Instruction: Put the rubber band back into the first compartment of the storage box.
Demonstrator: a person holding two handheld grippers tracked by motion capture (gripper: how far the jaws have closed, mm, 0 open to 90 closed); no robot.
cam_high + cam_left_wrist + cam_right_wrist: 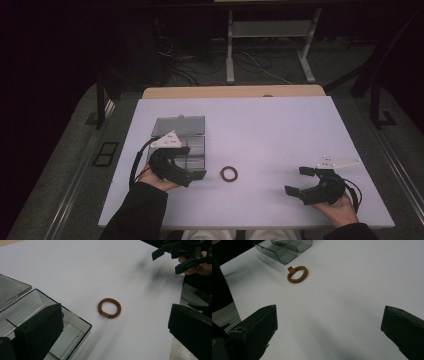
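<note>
The ring [229,173] is small, brown and looks braided. It lies flat on the white table [280,130], near the edge on your side and a bit left of the middle. Nothing touches it. In the right gripper view the ring [297,274] has a little knob on one side that sticks up.

Just to the left of the ring sits a clear box [181,145]. Its lid is open and laid back flat behind it. In the left gripper view you can see thin walls inside the box [37,312] that split it into parts. The ring [109,307] is close to the box corner but does not touch it.

Your left gripper [192,162] is over the near part of the box. Its jaws are spread wide and hold nothing. They point to the right, at the ring. One jaw is above the box and the other reaches past the table's near edge, as the left gripper view shows.

Your right gripper [299,181] is well apart from the ring, over by the right side of the table near your edge. Its jaws are spread wide too, with nothing between them. They point left across the bare table, and the ring and box lie far off ahead of them.
</note>
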